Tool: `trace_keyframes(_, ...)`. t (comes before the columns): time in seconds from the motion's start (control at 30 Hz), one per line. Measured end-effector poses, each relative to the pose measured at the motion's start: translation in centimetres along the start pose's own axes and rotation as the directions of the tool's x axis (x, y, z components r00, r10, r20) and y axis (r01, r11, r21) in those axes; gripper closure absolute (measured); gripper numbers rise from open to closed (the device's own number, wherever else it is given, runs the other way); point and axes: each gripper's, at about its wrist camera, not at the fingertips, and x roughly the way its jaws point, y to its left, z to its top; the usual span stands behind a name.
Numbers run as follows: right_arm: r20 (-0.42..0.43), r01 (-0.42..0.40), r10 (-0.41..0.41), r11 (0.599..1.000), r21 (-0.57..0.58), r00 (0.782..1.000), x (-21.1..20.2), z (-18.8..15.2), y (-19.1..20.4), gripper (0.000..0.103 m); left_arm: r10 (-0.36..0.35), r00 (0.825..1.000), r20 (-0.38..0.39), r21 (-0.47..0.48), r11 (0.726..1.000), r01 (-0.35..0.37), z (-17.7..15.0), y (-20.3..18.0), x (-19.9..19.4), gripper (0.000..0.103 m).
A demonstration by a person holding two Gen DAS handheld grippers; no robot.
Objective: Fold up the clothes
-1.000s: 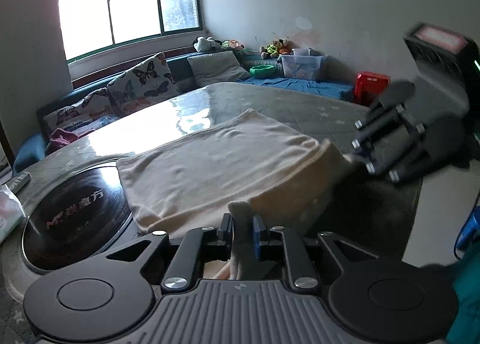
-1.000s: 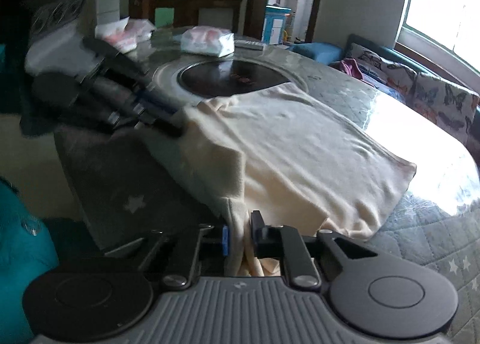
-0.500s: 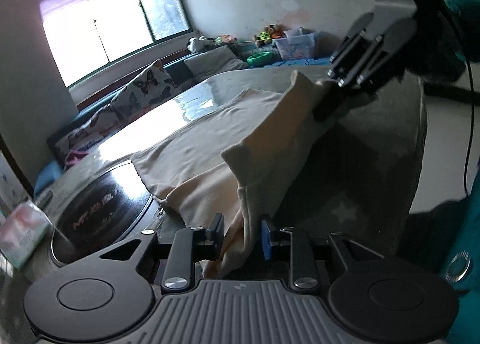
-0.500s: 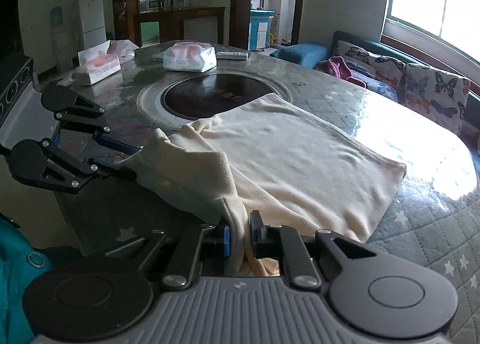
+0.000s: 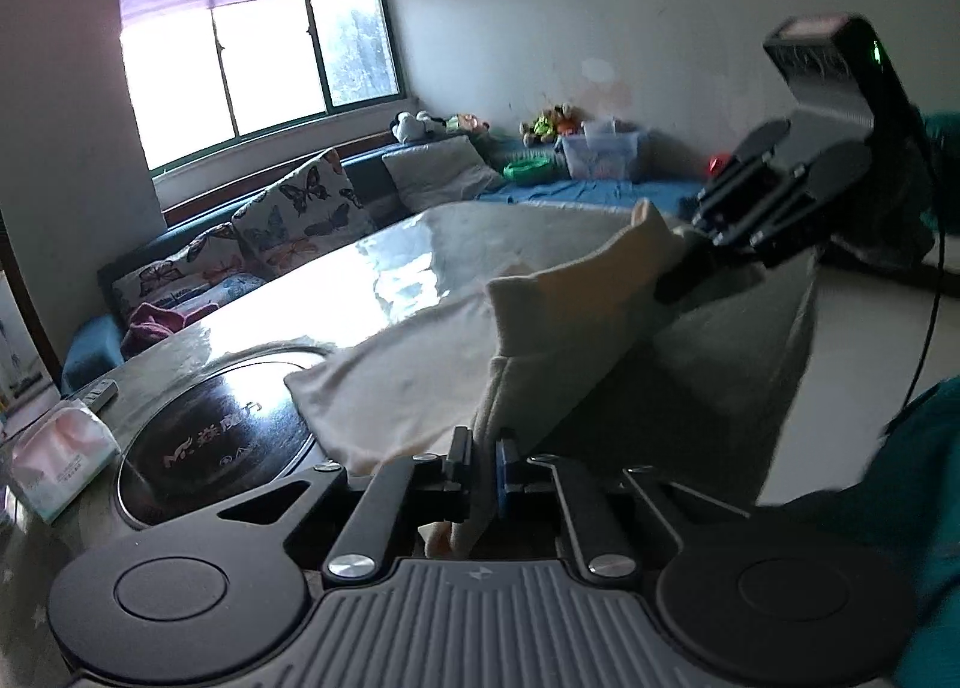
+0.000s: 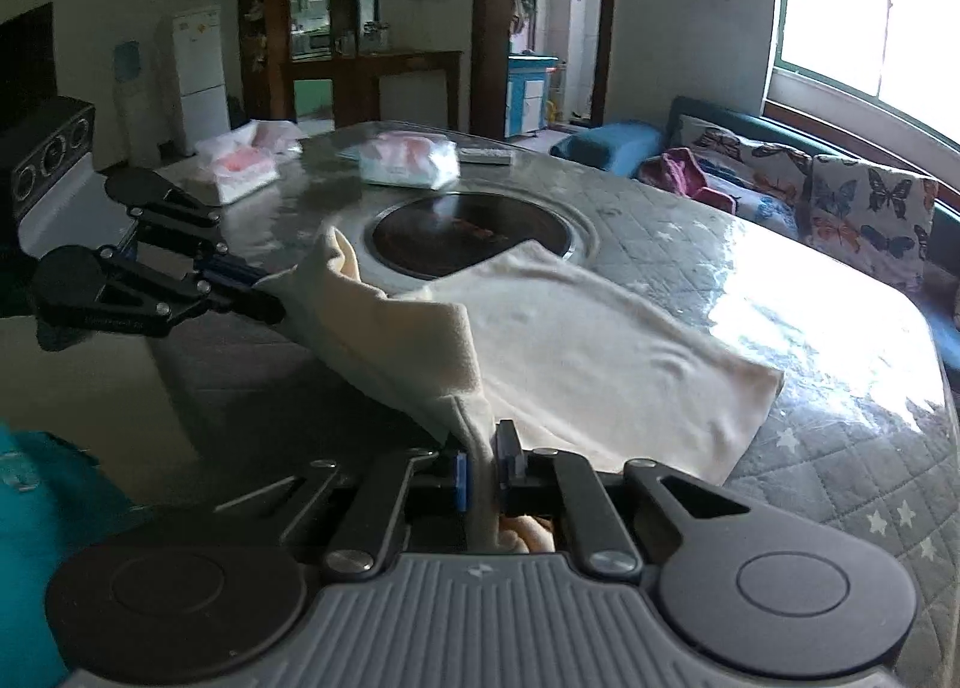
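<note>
A cream garment (image 5: 420, 370) (image 6: 588, 352) lies half on the round table, its near edge lifted off the surface. My left gripper (image 5: 485, 463) is shut on one corner of that raised edge. The other corner is pinched in my right gripper (image 6: 482, 463), also shut. In the left wrist view the right gripper (image 5: 690, 274) hangs at the upper right with cloth stretched from it. The right wrist view shows the left gripper (image 6: 264, 292) at the left, holding its corner above the table edge. The far part of the garment rests flat on the table.
A black round hotplate (image 5: 216, 442) (image 6: 462, 235) is set into the table (image 6: 840, 388), partly under the garment. Tissue packs (image 6: 408, 159) (image 5: 54, 454) lie beyond it. A sofa with butterfly cushions (image 5: 300, 214) runs under the window. A teal sleeve (image 5: 900, 448) shows at the right.
Both grippers have lifted the near edge of the garment higher off the table, and the cloth between them hangs taut. The far part stays flat.
</note>
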Motion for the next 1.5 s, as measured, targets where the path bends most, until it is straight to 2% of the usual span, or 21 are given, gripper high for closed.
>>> trace_keyframes(0.07, 0.002, -0.024, 0.024, 1.0, 0.003, 1.0, -1.4, 0.1, 0.6, 0.095, 0.0, 1.0, 0.006, -0.007, 1.0, 0.0, 0.6, -0.5, -1.3, 0.095)
trace_keyframes(0.17, -0.007, -0.028, 0.028, 1.0, 0.015, 1.0, -1.9, 0.4, 0.4, 0.095, 0.006, 1.0, 0.013, -0.019, 1.0, -0.006, 1.2, -0.4, -1.2, 0.095)
trace_keyframes(0.33, -0.001, -0.006, 0.006, 0.999, 0.041, 1.0, -1.2, 1.6, -1.1, 0.095, 0.028, 0.999, 0.019, -0.069, 0.997, -0.027, 2.5, 1.8, 1.6, 0.095)
trace_keyframes(0.5, 0.012, 0.027, -0.028, 0.997, 0.074, 1.0, 0.4, 3.6, -4.3, 0.096, 0.043, 0.999, 0.022, -0.08, 0.996, -0.041, 4.1, 4.5, 4.8, 0.097)
trace_keyframes(0.73, 0.002, 0.065, -0.066, 0.993, 0.094, 0.998, 4.5, 5.7, -8.7, 0.097, 0.066, 0.998, 0.0, -0.092, 0.994, -0.066, 6.0, 8.0, 10.8, 0.098)
trace_keyframes(0.93, -0.011, 0.102, -0.102, 0.983, 0.153, 0.995, 9.5, 5.8, -11.9, 0.097, 0.125, 0.99, -0.069, -0.071, 0.989, -0.13, 5.0, 9.3, 16.3, 0.098)
trace_keyframes(1.07, -0.042, 0.118, -0.111, 0.965, 0.236, 0.993, 12.9, 4.9, -13.7, 0.094, 0.127, 0.983, -0.13, -0.125, 0.982, -0.144, 4.1, 10.0, 19.1, 0.096)
trace_keyframes(1.13, -0.063, 0.138, -0.126, 0.956, 0.258, 0.99, 13.9, 4.1, -14.1, 0.083, 0.143, 0.978, -0.155, -0.162, 0.972, -0.168, 3.8, 10.6, 19.6, 0.089)
trace_keyframes(1.23, -0.073, 0.172, -0.157, 0.943, 0.285, 0.985, 14.1, 3.4, -14.7, 0.082, 0.165, 0.972, -0.165, -0.201, 0.96, -0.197, 3.8, 11.4, 19.4, 0.089)
trace_keyframes(1.33, -0.045, 0.197, -0.192, 0.931, 0.308, 0.98, 13.0, 3.6, -14.8, 0.081, 0.174, 0.972, -0.158, -0.232, 0.95, -0.208, 4.2, 11.7, 18.5, 0.089)
trace_keyframes(1.5, -0.011, 0.148, -0.152, 0.939, 0.311, 0.988, 13.0, 4.7, -13.8, 0.082, 0.087, 0.989, -0.123, -0.251, 0.961, -0.116, 5.5, 9.9, 18.0, 0.089)
